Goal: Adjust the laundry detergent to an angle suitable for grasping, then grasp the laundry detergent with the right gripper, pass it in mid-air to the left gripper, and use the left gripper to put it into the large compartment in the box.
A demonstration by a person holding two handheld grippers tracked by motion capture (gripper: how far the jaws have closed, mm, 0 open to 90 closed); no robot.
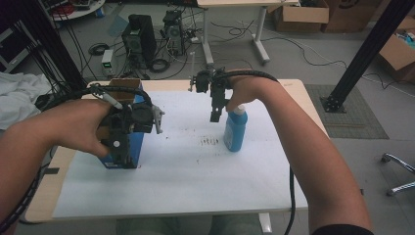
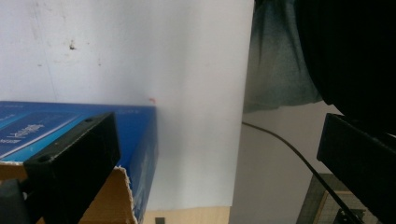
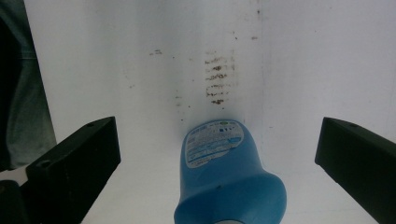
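a: we've got one upright blue plastic bottle with a white cap (image 1: 235,128) standing on the white sheet (image 1: 186,171) that covers the counter (image 1: 303,100), right of the middle. our right tool (image 1: 216,113) hangs just above its cap, jaws spread wide with the bottle between them and touching neither.

b: and one blue cardboard box with a torn open top (image 1: 122,147) at the left of the sheet. our left tool (image 1: 128,132) sits over it, jaws also wide; in the left gripper view one jaw is over the box's ragged brown edge (image 2: 122,186), the other well off to the side, so nothing is held.

a: we'd judge the bottle stiff but smooth and a bit slippery. if it's full it will be weighty. the shoulder narrows toward the cap, so we'd close on the neck or just below it, where the pads can seat.

b: the box looks light and its walls will likely give under a squeeze. we'd take it by one wall near a corner, gently.

a: count, then: one bottle, one box, two tools, and one patch of dark smudges (image 1: 210,142) on the sheet between them.
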